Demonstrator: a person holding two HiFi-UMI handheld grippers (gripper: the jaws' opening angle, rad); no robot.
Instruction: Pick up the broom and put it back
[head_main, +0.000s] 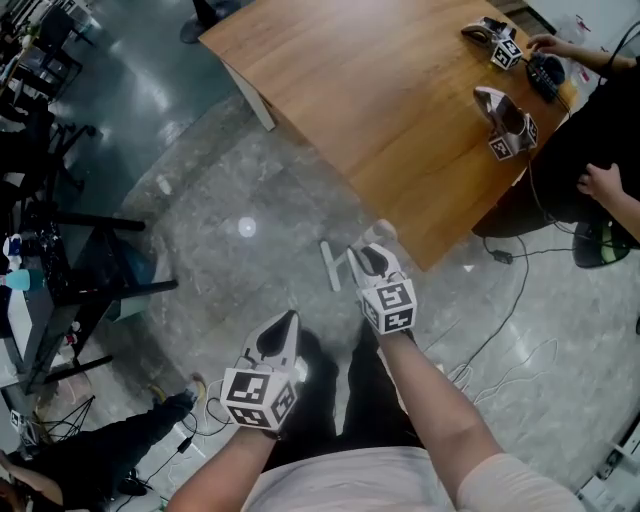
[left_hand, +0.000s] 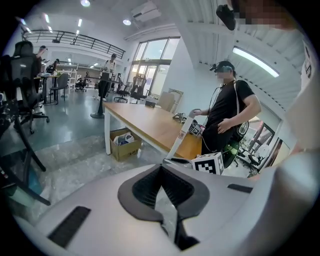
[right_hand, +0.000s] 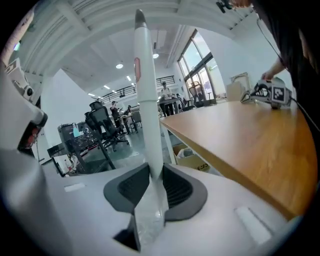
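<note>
The broom's white handle (right_hand: 146, 100) stands upright between the jaws of my right gripper (right_hand: 152, 172), and the dark pads press on it from both sides. In the left gripper view the same handle (left_hand: 181, 134) rises just past the right gripper's marker cube (left_hand: 209, 163). In the head view my right gripper (head_main: 368, 258) is near the table's corner. My left gripper (head_main: 283, 325) sits lower and to the left of it, apart from the broom. The left gripper (left_hand: 161, 169) has its pads together and holds nothing. The broom's head is hidden.
A wooden table (head_main: 380, 100) fills the upper right, with two spare grippers (head_main: 505, 122) on it and a person in black (head_main: 600, 150) at its far side. A cardboard box (left_hand: 124, 142) sits under it. Black stands and chairs (head_main: 60, 260) line the left; cables (head_main: 500, 330) lie on the floor to the right.
</note>
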